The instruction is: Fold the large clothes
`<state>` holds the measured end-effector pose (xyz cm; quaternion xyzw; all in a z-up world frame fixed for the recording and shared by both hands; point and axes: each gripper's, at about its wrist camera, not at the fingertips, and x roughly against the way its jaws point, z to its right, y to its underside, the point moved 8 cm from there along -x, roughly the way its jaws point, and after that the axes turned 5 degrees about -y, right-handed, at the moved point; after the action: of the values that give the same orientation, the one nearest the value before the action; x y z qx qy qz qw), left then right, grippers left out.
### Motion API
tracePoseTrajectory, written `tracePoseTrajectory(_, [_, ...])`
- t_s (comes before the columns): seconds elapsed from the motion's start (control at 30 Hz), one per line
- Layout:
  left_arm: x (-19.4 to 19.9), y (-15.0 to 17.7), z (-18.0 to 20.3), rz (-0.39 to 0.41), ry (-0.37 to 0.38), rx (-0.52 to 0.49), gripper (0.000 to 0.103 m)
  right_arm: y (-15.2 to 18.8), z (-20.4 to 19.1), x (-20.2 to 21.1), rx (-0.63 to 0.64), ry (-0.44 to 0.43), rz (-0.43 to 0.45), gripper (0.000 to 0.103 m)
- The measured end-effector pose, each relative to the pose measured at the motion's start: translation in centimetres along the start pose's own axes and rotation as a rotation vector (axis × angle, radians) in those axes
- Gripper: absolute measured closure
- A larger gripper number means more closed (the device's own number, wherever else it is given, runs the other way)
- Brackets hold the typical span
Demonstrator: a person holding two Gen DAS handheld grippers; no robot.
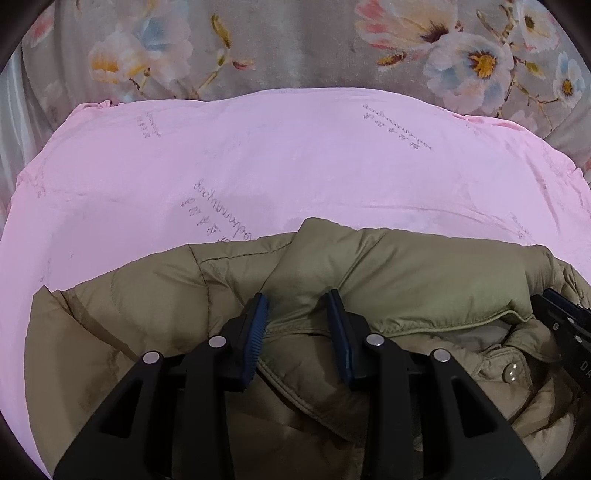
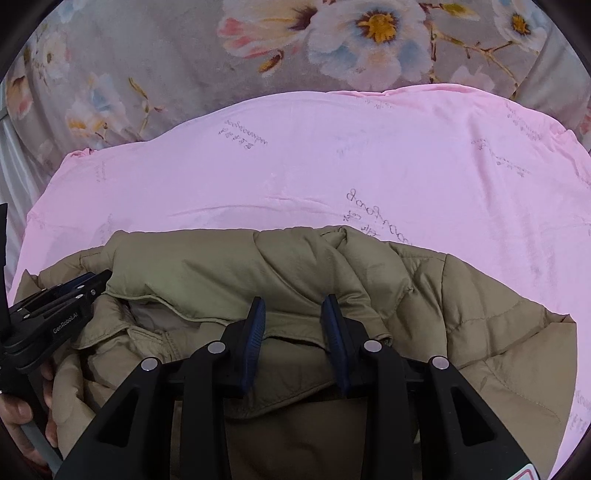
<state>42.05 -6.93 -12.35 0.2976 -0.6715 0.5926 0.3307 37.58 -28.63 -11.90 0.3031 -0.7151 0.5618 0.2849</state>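
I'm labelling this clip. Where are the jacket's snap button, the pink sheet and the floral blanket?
snap button (image 1: 511, 373), left wrist view, centre of the round snap.
pink sheet (image 1: 258, 162), left wrist view, bare middle area.
floral blanket (image 2: 376, 22), right wrist view, a flower's yellow centre.

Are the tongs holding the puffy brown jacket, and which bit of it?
Neither grips it. The left tongs and right tongs stand open over the jacket, near its collar edge, with fabric between the fingers but not pinched.
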Motion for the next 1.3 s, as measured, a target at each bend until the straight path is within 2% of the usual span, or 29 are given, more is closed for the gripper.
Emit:
tracePoseTrajectory(0.27, [-0.1, 0.2, 0.2, 0.001, -0.027, -0.021, 0.070, 0.0, -0.1, -0.2, 0.005, 0.008, 0.000, 0.073])
tracePoseTrajectory(0.87, [0.1, -0.1, 0.4, 0.003, -0.059, -0.034, 0.070, -0.2, 0.2, 0.3, -0.027, -0.036, 0.020, 0.072])
tracePoseTrajectory(0.97, [2.4, 0.6, -0.3, 0.007, -0.048, -0.032, 0.067, 1.1, 0.7, 4.6, -0.073, -0.038, 0.049, 0.069])
tracePoseTrajectory(1.0, [4.0, 1.0, -0.9, 0.017, -0.038, -0.025, 0.056, 2.1, 0.8, 7.3, -0.079, -0.064, 0.073, 0.063])
tracePoseTrajectory(1.03, [6.3, 1.8, -1.9, 0.042, -0.030, -0.008, 0.034, 3.2, 0.9, 9.5, -0.075, -0.080, 0.087, 0.057])
tracePoseTrajectory(1.07, [8.0, 2.3, -2.7, 0.063, -0.011, 0.004, 0.022, 4.5, 1.2, 11.7, -0.068, -0.084, 0.101, 0.050])
tracePoseTrajectory(1.17, [13.5, 5.7, -6.4, 0.098, 0.053, 0.012, 0.015, 10.2, 3.4, 18.7, -0.056, -0.061, 0.121, 0.039])
tracePoseTrajectory(1.23, [16.4, 9.8, -10.4, 0.063, 0.043, 0.024, 0.015, 15.1, 5.4, 22.7, -0.080, -0.061, 0.098, 0.035])
tracePoseTrajectory(1.3, [18.1, 13.5, -13.6, 0.008, 0.078, 0.072, 0.015, 19.6, 7.3, 25.6, -0.132, -0.073, 0.068, 0.033])
